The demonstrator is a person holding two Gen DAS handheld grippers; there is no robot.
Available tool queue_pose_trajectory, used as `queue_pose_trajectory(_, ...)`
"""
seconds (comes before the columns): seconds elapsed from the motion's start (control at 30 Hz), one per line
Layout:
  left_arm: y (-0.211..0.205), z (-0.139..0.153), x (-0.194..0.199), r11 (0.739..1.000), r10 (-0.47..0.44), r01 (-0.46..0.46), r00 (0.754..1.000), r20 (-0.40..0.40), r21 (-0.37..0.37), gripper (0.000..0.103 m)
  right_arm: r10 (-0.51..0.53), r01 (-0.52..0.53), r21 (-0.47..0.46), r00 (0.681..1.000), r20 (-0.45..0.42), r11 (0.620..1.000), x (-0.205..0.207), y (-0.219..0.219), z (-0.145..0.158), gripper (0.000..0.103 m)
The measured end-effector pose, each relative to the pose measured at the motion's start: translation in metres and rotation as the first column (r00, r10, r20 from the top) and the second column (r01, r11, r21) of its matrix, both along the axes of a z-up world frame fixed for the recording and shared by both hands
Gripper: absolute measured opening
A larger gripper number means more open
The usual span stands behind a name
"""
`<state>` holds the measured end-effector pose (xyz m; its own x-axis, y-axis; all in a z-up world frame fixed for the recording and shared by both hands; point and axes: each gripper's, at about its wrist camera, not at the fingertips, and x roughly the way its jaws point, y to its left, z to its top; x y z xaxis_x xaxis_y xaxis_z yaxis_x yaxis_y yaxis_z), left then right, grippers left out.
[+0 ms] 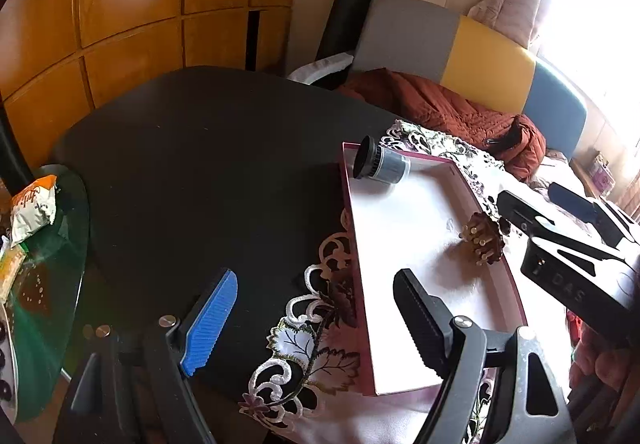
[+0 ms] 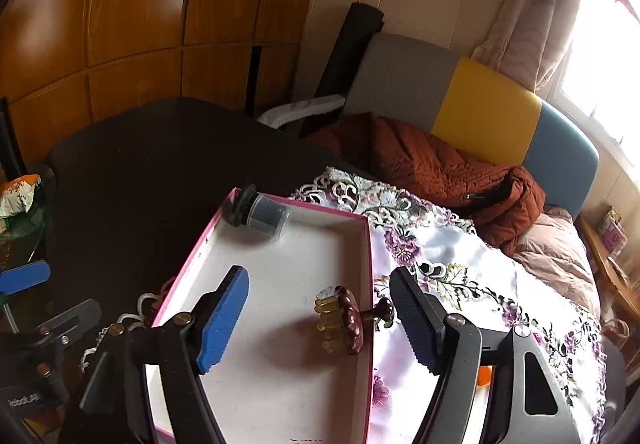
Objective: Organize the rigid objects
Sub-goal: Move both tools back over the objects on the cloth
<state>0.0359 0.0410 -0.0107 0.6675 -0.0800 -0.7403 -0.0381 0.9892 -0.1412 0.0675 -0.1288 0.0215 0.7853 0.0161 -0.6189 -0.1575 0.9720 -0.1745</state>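
**Both grippers open over the pink-edged tray**

Left gripper (image 1: 316,318) hangs with its jaws spread wide and nothing between them, its blue pad (image 1: 212,320) over the dark table (image 1: 192,147) and its black pad (image 1: 420,320) over the near part of the tray (image 1: 362,284). To the far left, a snack packet (image 1: 32,205) lies on a green glass surface (image 1: 52,284).

On the tray's white floor, a small jar with a black lid (image 1: 380,163) lies on its side in the far corner, lid toward the table. Further right, a dark wooden massager with pale prongs (image 2: 342,320) rests tilted against the tray's right wall, its knob handle (image 2: 384,312) poking out over the rim.

Right gripper (image 2: 318,318) sits above that massager with its jaws apart; neither pad touches it. The blue pad hovers over the tray floor, the black one over the embroidered floral cloth (image 2: 460,244) just beside the tray.

Beyond the cloth, a rust-coloured quilted jacket (image 2: 440,163) is heaped against a grey, yellow and blue headboard (image 2: 484,111).
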Motion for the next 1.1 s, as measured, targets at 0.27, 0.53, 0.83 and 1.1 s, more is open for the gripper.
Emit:
queue_pose_trajectory(0.27, -0.001, 0.005, -0.002, 1.0, 0.008, -0.008, 1.0, 0.006, -0.004, 0.082, 0.007, -0.006, -0.027, 0.999, 0.052, 1.0, -0.014, 0.004, 0.01, 0.077)
queue_pose_trajectory(0.53, -0.009, 0.014, -0.007, 1.0, -0.011, 0.011, 1.0, 0.027, -0.002, 0.082, 0.004, -0.001, -0.031, 0.997, 0.082, 1.0, -0.024, 0.0, 0.019, 0.08)
queue_pose_trajectory(0.83, -0.029, 0.024, -0.012, 0.997, -0.07, 0.071, 0.997, 0.045, -0.014, 0.082, -0.023, 0.026, -0.031, 0.996, 0.091, 0.999, -0.035, -0.017, 0.019, 0.083)
queue_pose_trajectory(1.1, -0.057, 0.026, -0.012, 0.987, -0.155, 0.156, 0.987, 0.046, -0.026, 0.081, -0.083, 0.087, -0.042, 0.993, 0.078, 0.995, -0.042, -0.052, 0.011, 0.087)
